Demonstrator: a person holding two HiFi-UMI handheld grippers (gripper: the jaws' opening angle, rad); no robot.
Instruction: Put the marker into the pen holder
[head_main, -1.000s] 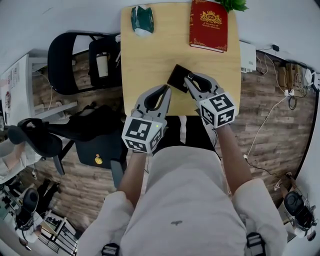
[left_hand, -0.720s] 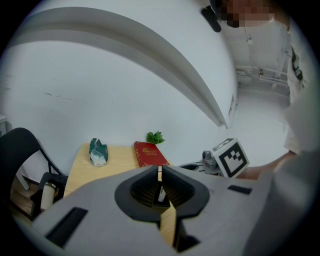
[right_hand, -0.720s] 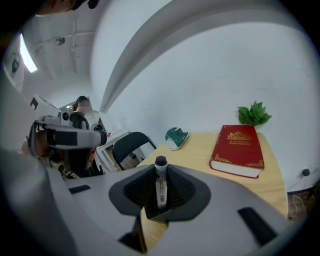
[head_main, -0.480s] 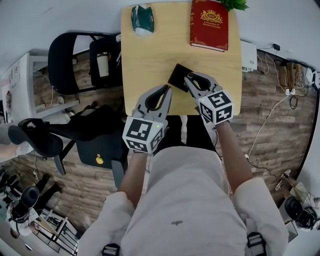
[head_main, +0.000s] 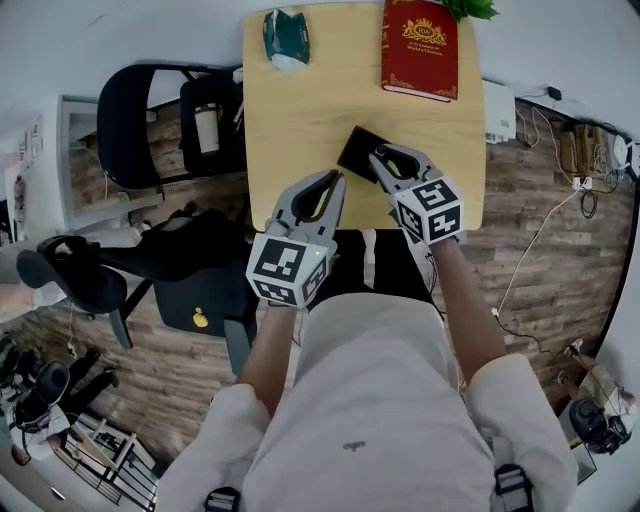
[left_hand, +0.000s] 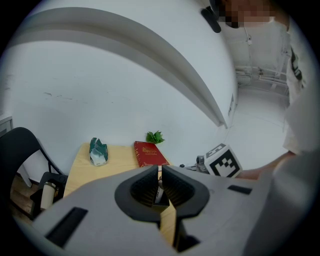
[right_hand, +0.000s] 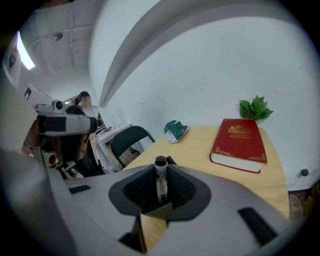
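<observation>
The black pen holder (head_main: 357, 151) stands on the wooden table (head_main: 300, 120), near its front edge. My right gripper (head_main: 377, 158) reaches its tips to the holder's right side. In the right gripper view this gripper (right_hand: 161, 169) is shut on the marker (right_hand: 160, 184), a white barrel with a black cap held upright between the pads. A corner of the holder (right_hand: 171, 160) shows just behind it. My left gripper (head_main: 336, 179) hovers at the table's front edge, left of the holder. Its jaws (left_hand: 160, 171) are shut with only a thin slit and hold nothing.
A red book (head_main: 418, 48) lies at the table's far right, with a green plant (head_main: 462, 8) behind it. A green tissue pack (head_main: 285, 38) sits at the far left. A black chair (head_main: 150, 120) stands left of the table. My knees are under the front edge.
My right gripper has edged slightly forward with the marker, closer to the pen holder. The left gripper has stayed in place.
</observation>
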